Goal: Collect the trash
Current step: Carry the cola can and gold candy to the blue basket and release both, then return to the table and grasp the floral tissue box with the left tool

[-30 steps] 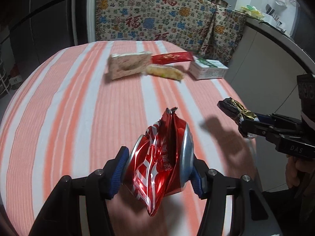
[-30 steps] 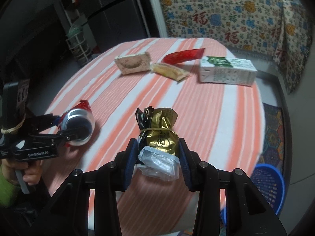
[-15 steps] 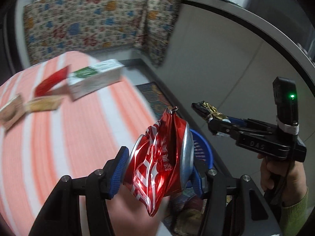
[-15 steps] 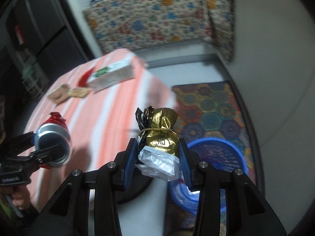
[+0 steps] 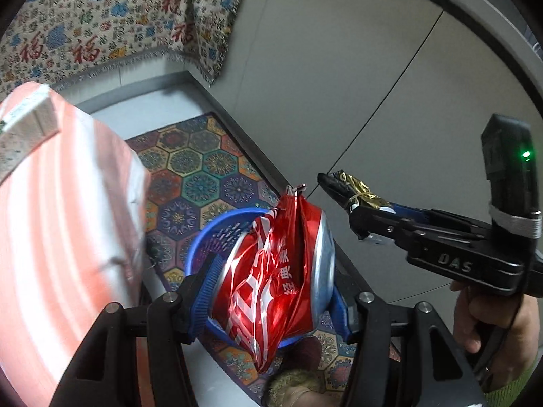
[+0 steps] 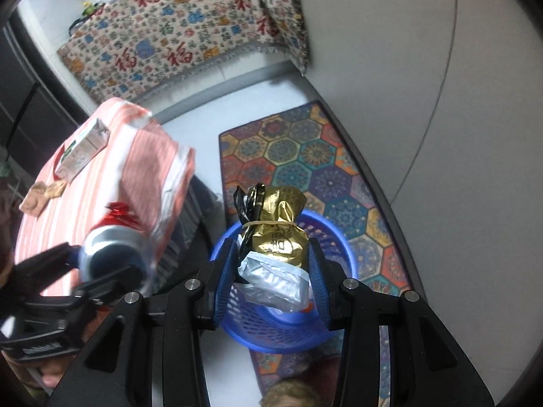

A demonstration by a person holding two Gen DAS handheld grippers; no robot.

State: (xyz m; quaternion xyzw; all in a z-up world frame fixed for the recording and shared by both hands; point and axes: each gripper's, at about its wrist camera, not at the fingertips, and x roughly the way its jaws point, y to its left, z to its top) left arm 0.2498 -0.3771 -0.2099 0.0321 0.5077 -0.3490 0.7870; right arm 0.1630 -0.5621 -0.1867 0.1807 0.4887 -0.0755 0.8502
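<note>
Both views have swung from the striped table (image 6: 101, 183) to the blue basket (image 6: 339, 237), above which my left hand-held gripper (image 5: 271, 291) clamps a crushed red can (image 5: 268, 271) and my right hand-held gripper (image 6: 271, 264) a gold packet (image 6: 275, 234); I should centre each before releasing.

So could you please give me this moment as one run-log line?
left gripper: shut on red can | right gripper: shut on gold bag | both over blue basket
</note>
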